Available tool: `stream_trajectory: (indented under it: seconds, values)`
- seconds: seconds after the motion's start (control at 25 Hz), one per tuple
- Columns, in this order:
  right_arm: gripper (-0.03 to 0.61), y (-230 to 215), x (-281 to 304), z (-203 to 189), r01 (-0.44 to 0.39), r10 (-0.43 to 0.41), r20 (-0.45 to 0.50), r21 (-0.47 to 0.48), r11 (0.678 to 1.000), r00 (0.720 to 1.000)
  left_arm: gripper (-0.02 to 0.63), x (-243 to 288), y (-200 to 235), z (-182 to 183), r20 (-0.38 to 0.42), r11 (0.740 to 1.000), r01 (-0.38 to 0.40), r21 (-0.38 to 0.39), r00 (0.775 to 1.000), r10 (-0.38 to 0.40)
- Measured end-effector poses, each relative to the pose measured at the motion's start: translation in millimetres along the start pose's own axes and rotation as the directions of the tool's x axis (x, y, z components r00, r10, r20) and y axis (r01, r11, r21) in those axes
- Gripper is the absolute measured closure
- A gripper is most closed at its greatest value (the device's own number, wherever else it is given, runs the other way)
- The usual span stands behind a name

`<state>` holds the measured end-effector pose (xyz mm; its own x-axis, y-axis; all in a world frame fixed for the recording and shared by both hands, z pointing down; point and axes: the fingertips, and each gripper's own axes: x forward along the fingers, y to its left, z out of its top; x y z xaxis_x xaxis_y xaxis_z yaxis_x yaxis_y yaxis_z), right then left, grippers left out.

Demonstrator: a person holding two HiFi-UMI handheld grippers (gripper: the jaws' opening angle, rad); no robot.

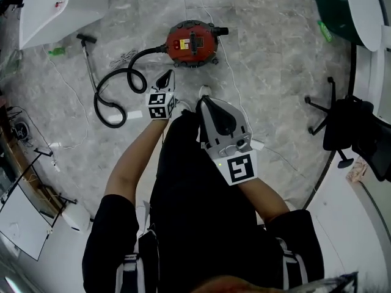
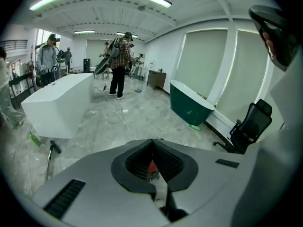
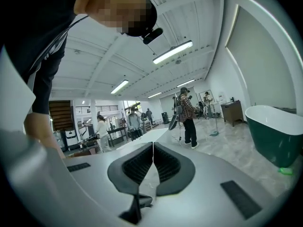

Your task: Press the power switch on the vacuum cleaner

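vacuum cleaners: just 1, the red vacuum cleaner (image 1: 192, 43)
hoses: 1 black hose (image 1: 145, 54) coming off it
wands: 1 wand (image 1: 90, 60) on the floor
grippers: 2, so left gripper (image 1: 166, 77) and right gripper (image 1: 206, 102)
marker cubes: 2, one on each gripper
bathtubs: 2, a white bathtub (image 1: 49, 5) and a green bathtub (image 1: 333, 8)
green bottles: 2, left bottle (image 1: 56, 51) and right bottle (image 1: 324, 31)
office chairs: 1 office chair (image 1: 348, 124)
background people (image 2: 119, 65): at least 4, the far ones are too tiny to count for sure
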<state>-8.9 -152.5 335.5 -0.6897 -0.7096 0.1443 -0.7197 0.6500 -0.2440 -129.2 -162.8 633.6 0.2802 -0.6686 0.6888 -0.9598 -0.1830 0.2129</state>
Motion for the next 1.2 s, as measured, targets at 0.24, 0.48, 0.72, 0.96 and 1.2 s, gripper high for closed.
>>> stream_trajectory:
  seconds: [0.24,0.48,0.72,0.96,1.2]
  values:
    - [0.558,-15,1,-13,0.046,-0.046,-0.01,0.018,0.999,0.999,0.595,32,15,-12,-0.048,0.991,0.012,0.137,0.999,-0.006]
    - [0.558,-14,11,-28,0.032,-0.031,-0.012,0.014,0.999,0.999,0.595,66,20,-19,-0.095,0.938,0.075,0.339,0.994,-0.046]
    - [0.558,-17,26,-52,0.014,-0.014,-0.021,-0.012,1.0,1.0,0.595,100,33,-36,-0.145,0.913,0.102,0.395,0.988,-0.048]
    - [0.558,-35,46,-62,0.08,-0.08,0.008,-0.025,0.996,0.997,0.595,125,45,-49,-0.157,0.884,0.109,0.454,0.987,-0.041]
    - [0.558,-25,54,-96,0.042,-0.044,-0.061,-0.04,0.998,0.997,0.595,154,68,-71,-0.192,0.884,0.096,0.457,0.981,-0.008]
